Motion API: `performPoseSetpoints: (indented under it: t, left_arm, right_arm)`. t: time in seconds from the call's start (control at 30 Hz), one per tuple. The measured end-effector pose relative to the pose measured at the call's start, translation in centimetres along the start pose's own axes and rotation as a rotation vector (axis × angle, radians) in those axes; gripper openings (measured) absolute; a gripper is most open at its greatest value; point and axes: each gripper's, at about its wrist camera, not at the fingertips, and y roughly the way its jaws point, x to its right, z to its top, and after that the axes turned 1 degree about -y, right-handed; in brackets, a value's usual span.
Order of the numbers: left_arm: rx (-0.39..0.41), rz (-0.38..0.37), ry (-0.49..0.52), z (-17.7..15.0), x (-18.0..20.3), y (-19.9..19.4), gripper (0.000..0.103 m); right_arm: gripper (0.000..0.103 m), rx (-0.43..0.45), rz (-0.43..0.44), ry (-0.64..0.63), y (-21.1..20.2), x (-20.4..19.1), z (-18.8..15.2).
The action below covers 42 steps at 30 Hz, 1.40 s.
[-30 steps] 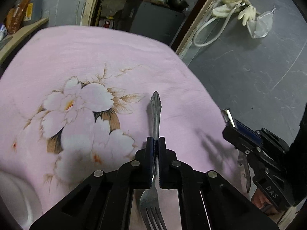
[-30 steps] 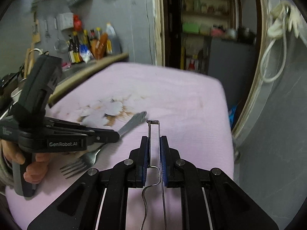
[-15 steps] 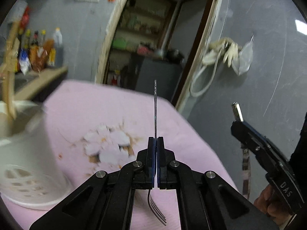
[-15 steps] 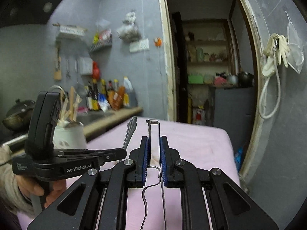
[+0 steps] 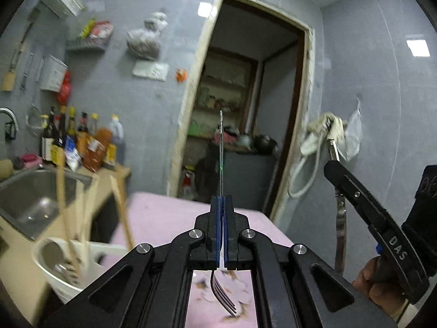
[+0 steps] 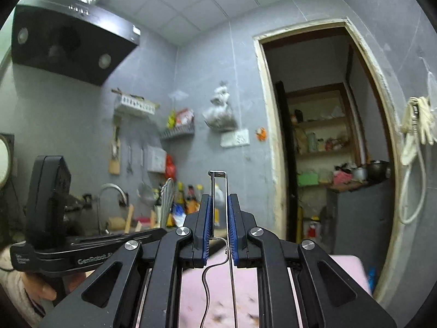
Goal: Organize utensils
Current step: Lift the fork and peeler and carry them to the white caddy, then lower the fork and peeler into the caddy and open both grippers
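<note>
Both hands have lifted away from the desk with its pink flowered cloth, so both views now look across the kitchen and not down at the cloth. The white holder with wooden utensils has come close at the lower left of the left view, probably the goal. The left tool is closed tight on the fork, tines toward the camera, and the right tool holds narrow on a thin wire peeler.
</note>
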Motion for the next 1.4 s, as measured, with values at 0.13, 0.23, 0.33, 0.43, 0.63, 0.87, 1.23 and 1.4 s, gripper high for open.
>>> performPoseSetpoints:
  t: [0.13,0.23,0.33,0.43,0.63,0.87,1.23,1.4]
  left_arm:
    - [0.054,0.045,-0.022,2.1,-2.9,-2.0,0.0]
    - [0.094,0.084,-0.059,3.4,-5.8,-3.7,0.0]
    - [0.127,0.145,-0.083,4.2,-8.7,-4.8,0.0]
    - [0.148,0.208,-0.103,4.4,-11.0,-5.3,0.0]
    - [0.148,0.308,-0.149,2.7,-14.2,-4.9,0.0]
    - [0.173,0.413,-0.165,0.1,-15.1,-3.8,0.0]
    - [0.118,0.384,-0.113,-1.5,-14.2,-2.9,0.0]
    - [0.076,0.387,-0.106,-2.4,-14.3,-2.4,0.0]
  right_arm:
    - [0.01,0.052,0.059,0.049,2.4,-1.6,1.2]
    - [0.01,0.092,0.102,0.1,4.4,-2.5,1.7]
    - [0.01,0.125,0.117,0.136,6.3,-3.5,1.8]
    - [0.01,0.141,0.124,0.179,8.0,-4.2,1.5]
    - [0.01,0.113,0.109,0.188,10.1,-5.9,-0.4]
    - [0.01,0.075,0.068,0.156,11.2,-6.8,-2.3]
    - [0.01,-0.004,0.061,0.138,12.6,-7.4,-4.9]
    - [0.01,-0.024,0.078,0.116,13.0,-8.1,-5.3]
